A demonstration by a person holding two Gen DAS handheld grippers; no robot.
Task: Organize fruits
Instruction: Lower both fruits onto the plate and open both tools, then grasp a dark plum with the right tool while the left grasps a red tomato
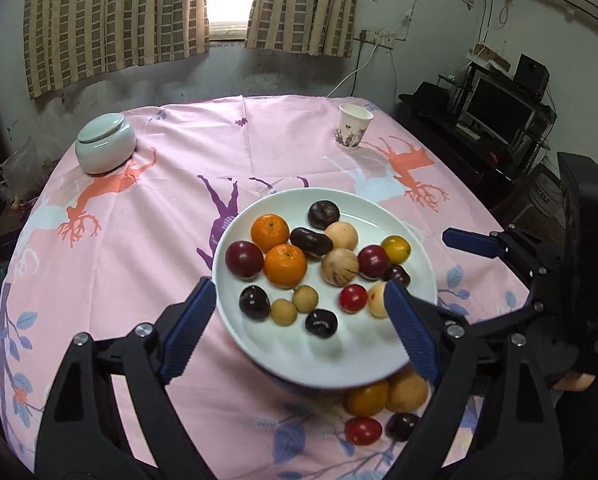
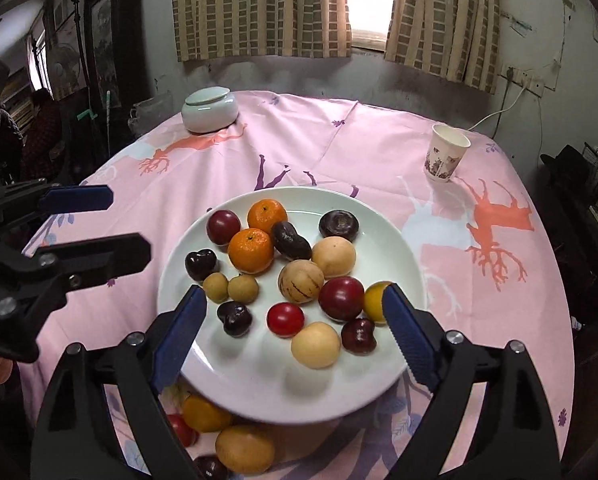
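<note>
Room: curtained window behind a desk draped in a pink printed tablecloth (image 1: 179, 208).
Left wrist view: left gripper (image 1: 299, 320) hangs over the white round plate (image 1: 379, 208) of mixed fruits, fingers spread wide and holding nothing; a pale lidded ceramic jar (image 1: 106, 143) and a patterned paper cup (image 1: 353, 126) stand well apart at the far edge.
Right wrist view: right gripper (image 2: 295, 328) also spread and empty above the plate (image 2: 391, 240); a loose yellow-brown fruit (image 2: 245, 448) lies on the cloth just beside the near rim.
Risk: round fruit may roll off the desk if nudged; crowded fruit invites pinching two at once.
</note>
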